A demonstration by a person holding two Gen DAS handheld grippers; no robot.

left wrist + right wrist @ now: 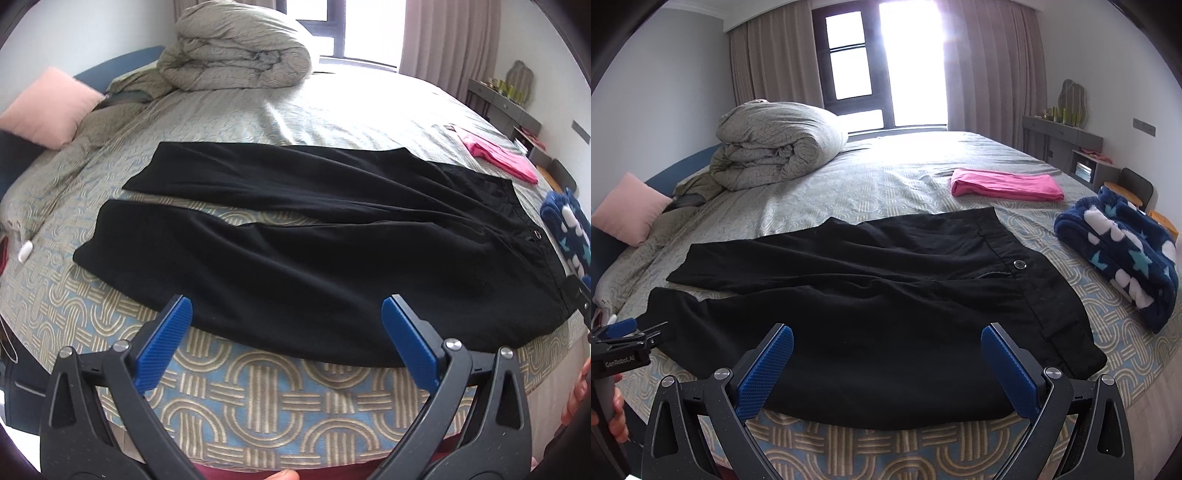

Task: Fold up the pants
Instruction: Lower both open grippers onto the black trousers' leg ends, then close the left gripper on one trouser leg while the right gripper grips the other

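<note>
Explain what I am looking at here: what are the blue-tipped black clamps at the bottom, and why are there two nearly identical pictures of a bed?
Those clamps are hand-held two-finger grippers, one per hand, each carrying a camera that looks along its fingers. One picture comes from the left gripper, the other from the right gripper. Both are open and hold nothing. On the bed lie black pants spread flat, not yet folded, waistband to the right. Beyond them are a folded pink garment, a navy fleece with stars, a rolled duvet and a pink pillow.
</note>
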